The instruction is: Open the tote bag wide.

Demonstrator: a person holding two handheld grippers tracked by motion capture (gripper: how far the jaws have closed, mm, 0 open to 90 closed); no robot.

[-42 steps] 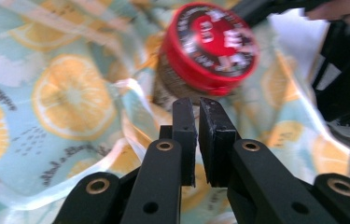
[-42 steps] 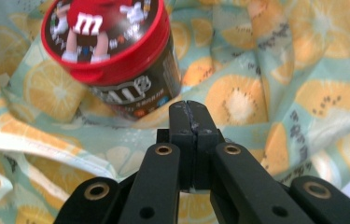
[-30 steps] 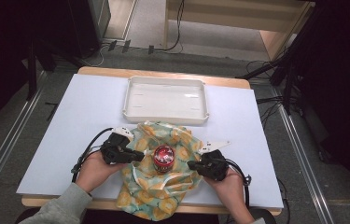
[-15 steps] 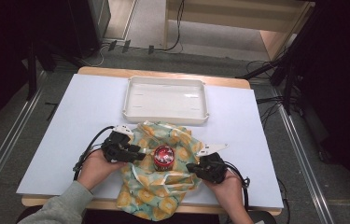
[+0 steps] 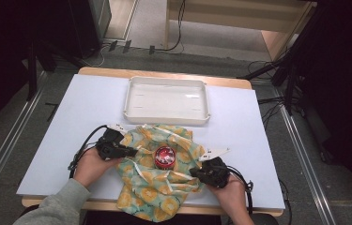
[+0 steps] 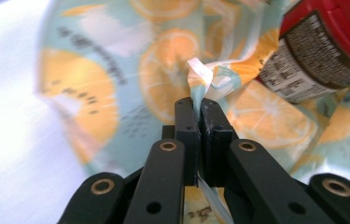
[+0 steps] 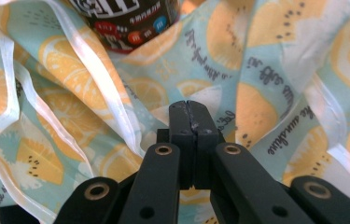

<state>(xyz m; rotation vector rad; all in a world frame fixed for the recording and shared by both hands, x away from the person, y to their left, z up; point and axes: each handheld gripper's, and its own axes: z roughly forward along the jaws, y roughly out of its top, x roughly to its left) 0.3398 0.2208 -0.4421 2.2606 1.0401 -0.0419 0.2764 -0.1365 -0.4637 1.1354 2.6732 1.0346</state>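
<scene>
A cloth (image 5: 157,187) printed with orange slices lies crumpled at the table's front edge, and a red-lidded jar (image 5: 165,157) stands on its middle. My left gripper (image 5: 129,151) is at the cloth's left edge. In the left gripper view, the left gripper (image 6: 199,105) has just been closing and is shut on a white-hemmed fold of cloth (image 6: 199,74), with the jar (image 6: 322,46) at the upper right. My right gripper (image 5: 197,171) rests on the cloth's right side. In the right gripper view, the right gripper (image 7: 191,109) is shut over the cloth (image 7: 266,107), with no fabric visible between the jaws.
A white rectangular tray (image 5: 166,117) sits behind the cloth, at the back middle of the white table top (image 5: 84,108). Cables trail from both grippers toward the front edge. Dark stands and floor cables surround the table.
My left gripper has shifted slightly left, away from the jar, with the cloth's edge. The right hand has stayed where it was.
</scene>
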